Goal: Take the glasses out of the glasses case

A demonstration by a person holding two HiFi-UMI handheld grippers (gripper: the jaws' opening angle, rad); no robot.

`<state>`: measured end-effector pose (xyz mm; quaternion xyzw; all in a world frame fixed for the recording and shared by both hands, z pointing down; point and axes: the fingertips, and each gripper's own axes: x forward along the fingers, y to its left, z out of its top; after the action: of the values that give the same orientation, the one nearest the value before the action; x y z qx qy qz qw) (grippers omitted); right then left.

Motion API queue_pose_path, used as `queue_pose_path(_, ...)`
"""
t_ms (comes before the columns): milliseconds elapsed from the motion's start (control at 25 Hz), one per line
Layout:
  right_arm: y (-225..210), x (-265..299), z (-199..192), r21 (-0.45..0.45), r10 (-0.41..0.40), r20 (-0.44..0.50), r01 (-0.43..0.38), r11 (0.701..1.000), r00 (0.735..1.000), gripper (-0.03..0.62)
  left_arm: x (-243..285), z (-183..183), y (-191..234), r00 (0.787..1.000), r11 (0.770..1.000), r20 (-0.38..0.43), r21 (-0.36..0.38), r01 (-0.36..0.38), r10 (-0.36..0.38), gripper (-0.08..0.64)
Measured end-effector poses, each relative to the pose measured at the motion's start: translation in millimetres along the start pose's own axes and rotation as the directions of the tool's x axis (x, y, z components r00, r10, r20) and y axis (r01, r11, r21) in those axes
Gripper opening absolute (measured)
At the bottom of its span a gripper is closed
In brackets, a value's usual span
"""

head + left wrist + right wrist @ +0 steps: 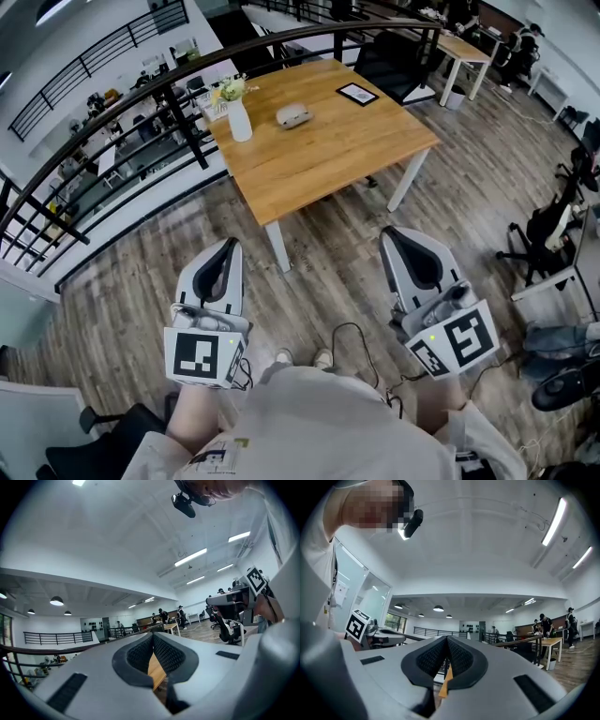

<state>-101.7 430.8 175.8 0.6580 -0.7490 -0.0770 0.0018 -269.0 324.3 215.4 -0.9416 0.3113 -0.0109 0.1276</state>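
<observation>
A pale grey glasses case (294, 115) lies closed on the wooden table (328, 150), towards its far side. The glasses themselves are not visible. Both grippers hang in the air over the floor, well short of the table and held about level. The left gripper (228, 247) is shut with nothing between its jaws, its pads meeting at the tip (153, 635). My right gripper (397, 234) is likewise shut and empty (446, 639). A strip of the tabletop (157, 670) shows through the gap behind the left pads.
A white vase with flowers (239, 117) stands left of the case, and a dark framed card (357, 93) lies at the table's far right. A black railing (112, 141) runs behind the table. Office chairs (548, 234) stand on the right, and people work at far desks (548, 634).
</observation>
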Motion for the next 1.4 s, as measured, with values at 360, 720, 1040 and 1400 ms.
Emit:
queue_pose_path(360,-22,-3,1,0.048,-0.019,0.059,0.016,0.999,0.998,0.034,15,-4,-10,1.0,1.0,-0.016,0.011,-0.006,0.006,0.017)
queue_pose_path(720,-40,-5,-2,0.064,0.005,0.075,-0.01,0.998,0.997,0.218,38,-4,-27,1.0,1.0,-0.024,0.024,0.01,-0.009,0.017)
queue_pose_path(1040,-65,11,-23,0.057,0.018,0.059,-0.021,0.998,0.998,0.218,73,-16,-28,1.0,0.999,-0.02,0.04,0.018,-0.017,0.017)
queue_pose_path(1400,-97,53,-50,0.039,0.015,0.017,-0.015,0.999,1.0,0.216,126,-37,-13,0.999,0.999,-0.013,0.029,0.031,-0.031,0.017)
